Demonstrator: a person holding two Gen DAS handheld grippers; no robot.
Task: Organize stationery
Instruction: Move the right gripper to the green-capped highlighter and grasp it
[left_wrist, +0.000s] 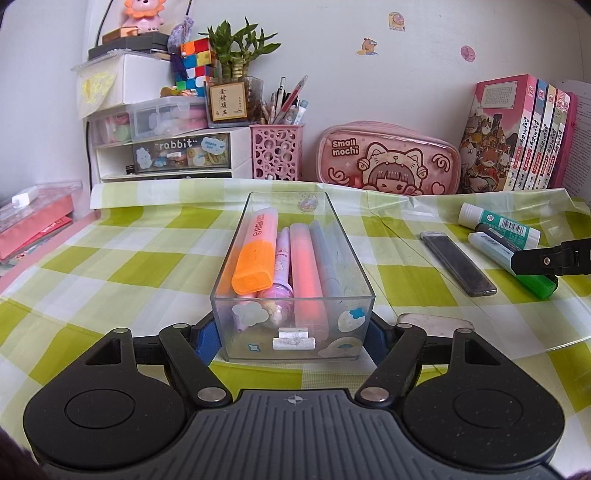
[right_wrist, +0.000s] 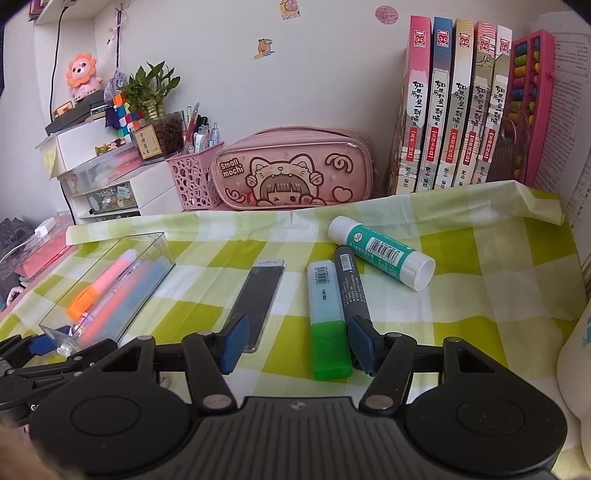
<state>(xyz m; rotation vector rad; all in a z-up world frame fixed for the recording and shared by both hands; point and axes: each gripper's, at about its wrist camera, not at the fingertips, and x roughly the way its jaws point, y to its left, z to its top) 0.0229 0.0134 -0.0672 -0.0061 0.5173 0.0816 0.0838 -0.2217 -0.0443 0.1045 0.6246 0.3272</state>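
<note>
Two grippers were engaged: the left gripper (left_wrist: 293, 332) was clamped on the clear rectangular plastic box (left_wrist: 347, 258); the right gripper (right_wrist: 299, 341) was spread open around the green-capped pale-blue highlighter (right_wrist: 327, 314), which judged next required closing.

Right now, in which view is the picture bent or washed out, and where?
Left wrist view: fisheye bends the tablecloth edge; clear box sharp, its near wall slightly hazy. Right wrist view: books lean outward; wall pale, soft daylight, no hard shadows.

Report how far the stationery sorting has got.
Done: four markers lie in the clear box. In hand: the left gripper clamps that box's near end, while the open right gripper straddles the green-capped highlighter. Left: that highlighter, the dark marker, the glue stick and the flat dark case.
</note>
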